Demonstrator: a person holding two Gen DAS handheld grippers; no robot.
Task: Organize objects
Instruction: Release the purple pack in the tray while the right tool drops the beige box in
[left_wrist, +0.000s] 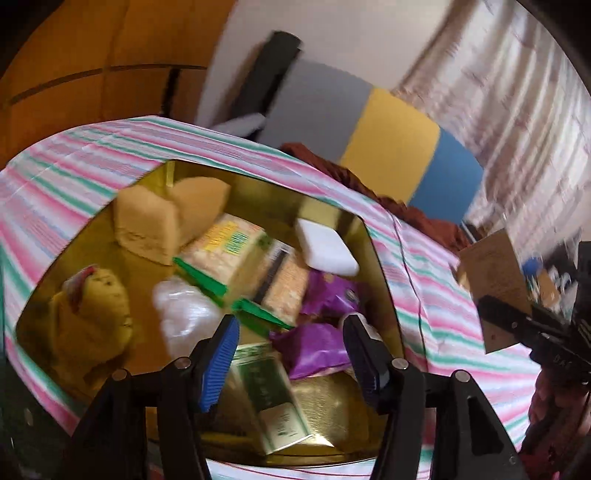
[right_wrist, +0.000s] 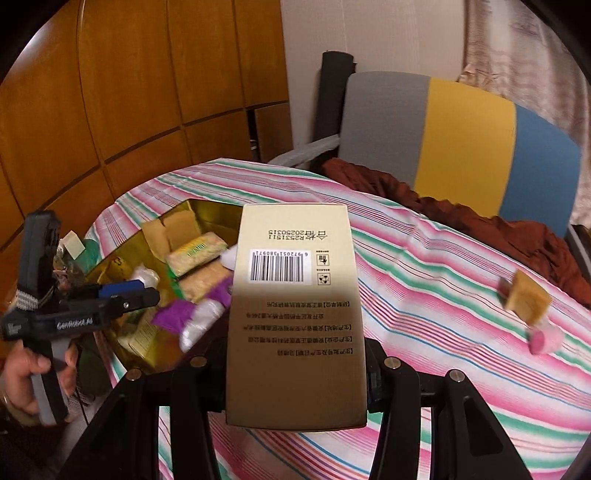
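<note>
Right gripper (right_wrist: 295, 373) pinches tan box (right_wrist: 295, 314), long axis pointing away, gold tray (right_wrist: 210, 210) lying front-left; left gripper (left_wrist: 291, 354) spread, empty

The cloth (right_wrist: 424, 295) is striped pink, green and white. The box (right_wrist: 295, 317) is tan with a black barcode. The tray (left_wrist: 332, 402) is gold; the wrappers (left_wrist: 314, 347) are purple.

The left gripper (left_wrist: 290, 332) points steeply downward, blue-padded jaws apart with nothing pressed between them; a hand (right_wrist: 27, 373) at eight o'clock in the right wrist view grips its handle. The right gripper (right_wrist: 295, 369) clamps a tan carton (right_wrist: 295, 295).
</note>
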